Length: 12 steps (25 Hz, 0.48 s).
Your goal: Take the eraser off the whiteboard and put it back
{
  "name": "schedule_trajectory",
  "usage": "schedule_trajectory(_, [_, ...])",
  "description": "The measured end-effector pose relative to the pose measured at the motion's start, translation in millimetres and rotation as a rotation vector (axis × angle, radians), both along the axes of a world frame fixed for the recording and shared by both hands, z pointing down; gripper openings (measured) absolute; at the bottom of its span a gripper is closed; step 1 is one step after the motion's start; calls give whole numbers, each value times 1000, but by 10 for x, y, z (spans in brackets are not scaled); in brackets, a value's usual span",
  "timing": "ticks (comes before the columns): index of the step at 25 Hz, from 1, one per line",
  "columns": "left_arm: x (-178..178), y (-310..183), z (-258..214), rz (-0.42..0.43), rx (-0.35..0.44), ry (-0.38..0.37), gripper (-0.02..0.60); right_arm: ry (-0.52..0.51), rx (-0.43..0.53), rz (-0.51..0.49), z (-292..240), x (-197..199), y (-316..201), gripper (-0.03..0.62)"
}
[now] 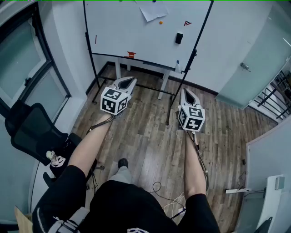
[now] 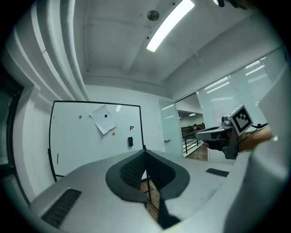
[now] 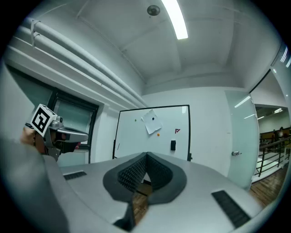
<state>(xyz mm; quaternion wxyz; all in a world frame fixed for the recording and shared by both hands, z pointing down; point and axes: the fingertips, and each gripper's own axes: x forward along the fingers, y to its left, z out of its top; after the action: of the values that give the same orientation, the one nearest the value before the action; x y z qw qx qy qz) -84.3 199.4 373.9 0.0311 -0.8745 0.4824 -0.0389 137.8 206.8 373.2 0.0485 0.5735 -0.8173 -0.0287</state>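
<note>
My left tongs [image 1: 132, 80] are showing grey shells w/ blk ribbed pads. The left cube [image 1: 113, 100] is wearing blk-on-wht square markers. Right tongs [image 1: 184, 91] are showing same grey + blk, and the right cube [image 1: 191, 117] same blk/wht squares. Whiteboard [image 1: 136, 32] is looking plain wht w/ thin blk frame. Eraser [image 1: 179, 37] is showing blk. Paper sheet [image 1: 152, 11] is showing wht, w/ a dark dot [image 2: 106, 115] on it. I'm also seeing an orange dot [image 1: 160, 22], green dot [image 2: 80, 117], small red mark [image 1: 187, 22] and red line [image 1: 95, 39] on the wht. Floor [image 1: 150, 145] is showing brown wood-plank grain. Chair [image 1: 32, 132] is looking blk; my shorts [image 1: 132, 205] blk too.
</note>
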Motion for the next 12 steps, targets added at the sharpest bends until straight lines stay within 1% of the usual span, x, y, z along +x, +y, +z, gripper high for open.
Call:
schedule_trajectory(3, [-182,-313,28,3,0,4,9,-11,11,12,-27,-169,-270,23])
schedule_trajectory(12, [-617,-1247,53,29,6,24,9,3,29,57,-113,-567,-1173,23])
